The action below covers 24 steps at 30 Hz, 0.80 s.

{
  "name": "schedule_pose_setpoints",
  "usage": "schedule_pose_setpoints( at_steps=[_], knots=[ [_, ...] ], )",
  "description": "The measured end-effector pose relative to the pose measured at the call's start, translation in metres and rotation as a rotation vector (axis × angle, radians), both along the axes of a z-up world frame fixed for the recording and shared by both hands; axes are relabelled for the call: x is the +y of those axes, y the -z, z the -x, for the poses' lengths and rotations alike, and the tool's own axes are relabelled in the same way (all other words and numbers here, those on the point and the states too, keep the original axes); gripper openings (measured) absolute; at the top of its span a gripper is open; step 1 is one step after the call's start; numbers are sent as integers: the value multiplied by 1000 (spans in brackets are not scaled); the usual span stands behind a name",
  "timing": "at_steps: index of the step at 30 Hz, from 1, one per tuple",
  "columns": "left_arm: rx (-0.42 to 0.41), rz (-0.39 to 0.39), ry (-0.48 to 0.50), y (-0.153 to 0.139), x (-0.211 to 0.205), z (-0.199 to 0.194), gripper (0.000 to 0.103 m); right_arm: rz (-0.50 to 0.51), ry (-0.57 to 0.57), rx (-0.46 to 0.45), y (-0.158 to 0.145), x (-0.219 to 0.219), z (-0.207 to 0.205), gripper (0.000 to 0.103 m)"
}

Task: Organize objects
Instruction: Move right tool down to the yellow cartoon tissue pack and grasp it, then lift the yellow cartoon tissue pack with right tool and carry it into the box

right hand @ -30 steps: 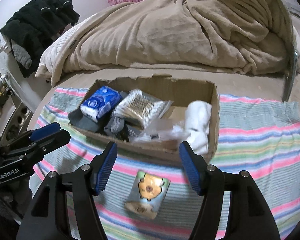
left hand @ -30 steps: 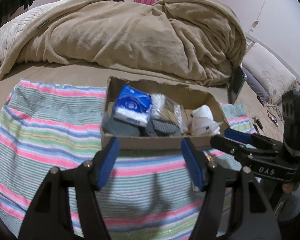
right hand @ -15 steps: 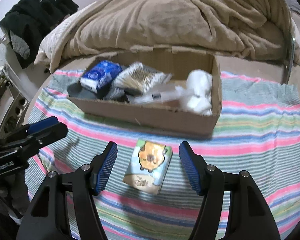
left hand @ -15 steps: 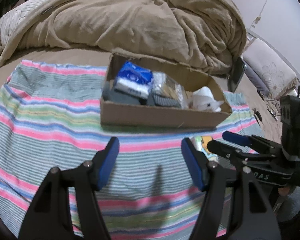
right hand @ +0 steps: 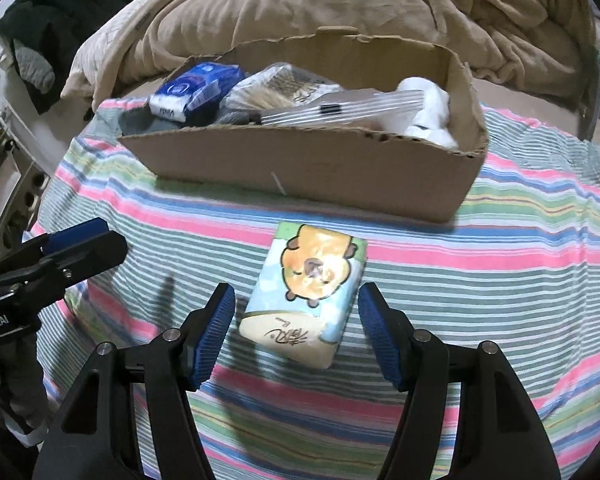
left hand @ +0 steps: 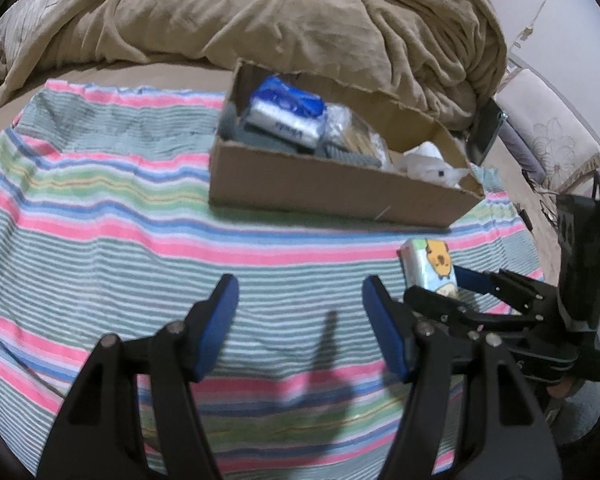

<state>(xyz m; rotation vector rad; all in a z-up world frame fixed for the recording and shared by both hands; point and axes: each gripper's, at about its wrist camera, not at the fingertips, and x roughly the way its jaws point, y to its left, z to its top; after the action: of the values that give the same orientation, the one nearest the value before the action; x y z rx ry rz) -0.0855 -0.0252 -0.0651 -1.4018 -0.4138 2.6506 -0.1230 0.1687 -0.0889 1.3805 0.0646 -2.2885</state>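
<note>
A tissue pack with a cartoon bear (right hand: 308, 292) lies on the striped cloth (right hand: 480, 280) in front of a cardboard box (right hand: 312, 164). My right gripper (right hand: 296, 320) is open, its jaws on either side of the pack's near end without touching it. The pack also shows in the left wrist view (left hand: 430, 266), with the right gripper (left hand: 444, 284) around it. My left gripper (left hand: 298, 320) is open and empty over bare cloth, left of the pack. The box holds a blue tissue pack (right hand: 192, 90), clear packets (right hand: 284, 84), grey cloth and a white bundle (right hand: 428, 112).
A rumpled tan blanket (left hand: 260, 16) lies behind the box (left hand: 332, 188). Dark clothes (right hand: 40, 32) hang at the far left in the right wrist view. A pale cushion (left hand: 548, 140) sits at the right, past the bed's edge.
Both grippers have dropped lower and closer to the cloth. My right gripper moved forward so its open jaws now flank the bear tissue pack. The left gripper stayed open and empty.
</note>
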Motion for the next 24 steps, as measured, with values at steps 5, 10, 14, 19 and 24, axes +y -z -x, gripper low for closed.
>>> schedule_pose_setpoints(
  at_steps=[5, 10, 14, 19, 24],
  knots=[
    [-13, -3, 3, 5, 2, -2, 66, 1, -19, 4, -1, 1, -1, 52],
    [-9, -5, 6, 3, 5, -1, 66, 7, -27, 16, -7, 3, -4, 50],
    [-5, -5, 7, 1, 6, 0, 66, 19, -24, 36, -17, 5, -6, 50],
    [5, -5, 11, -4, 8, 1, 66, 36, -23, 67, -32, 10, -9, 50],
    [21, -5, 14, -10, 11, 2, 66, 51, -23, 95, -46, 15, -12, 50]
  ],
)
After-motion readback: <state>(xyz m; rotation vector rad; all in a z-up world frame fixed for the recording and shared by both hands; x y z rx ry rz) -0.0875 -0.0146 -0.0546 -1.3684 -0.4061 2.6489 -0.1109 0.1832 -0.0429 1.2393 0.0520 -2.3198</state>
